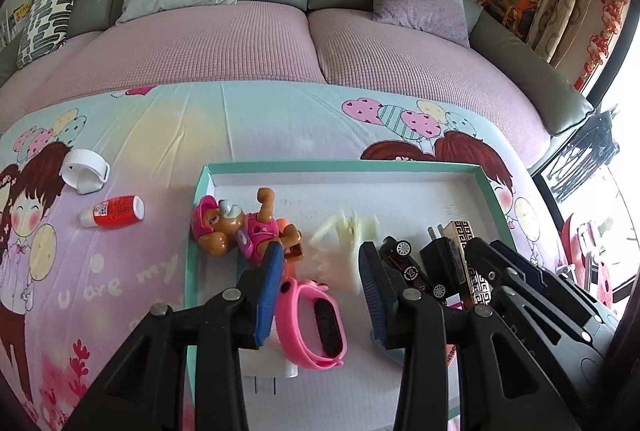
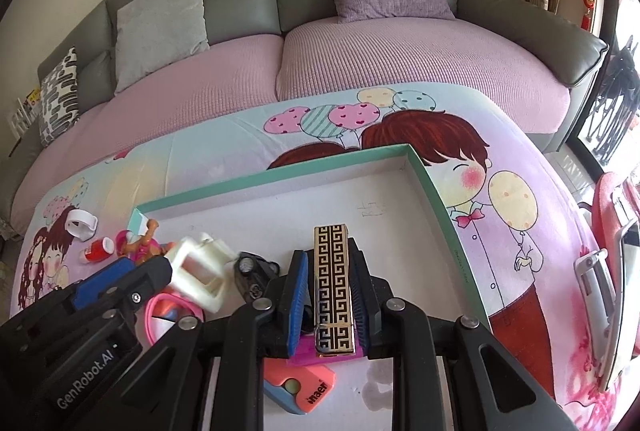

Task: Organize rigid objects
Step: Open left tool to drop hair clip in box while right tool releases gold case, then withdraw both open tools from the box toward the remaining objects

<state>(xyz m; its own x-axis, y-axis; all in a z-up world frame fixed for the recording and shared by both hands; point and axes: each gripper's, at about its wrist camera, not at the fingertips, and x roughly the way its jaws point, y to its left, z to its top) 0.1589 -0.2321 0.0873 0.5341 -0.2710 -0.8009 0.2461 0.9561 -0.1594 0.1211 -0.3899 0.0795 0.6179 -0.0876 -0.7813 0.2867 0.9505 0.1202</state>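
Over the tray (image 2: 432, 187), right gripper (image 2: 330, 295) astride patterned case (image 2: 334, 283).

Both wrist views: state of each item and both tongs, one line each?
left tongs: open, over the tray
right tongs: closed on gold-patterned box
gold-patterned box: gripped, lying lengthwise in the tray
cream frame: blurred, mid-motion by left tongs
teal tray: open, holding toys
dog figure: on its side in tray
pink wristband: in tray
red bottle: capped, lying outside tray
white band: outside tray
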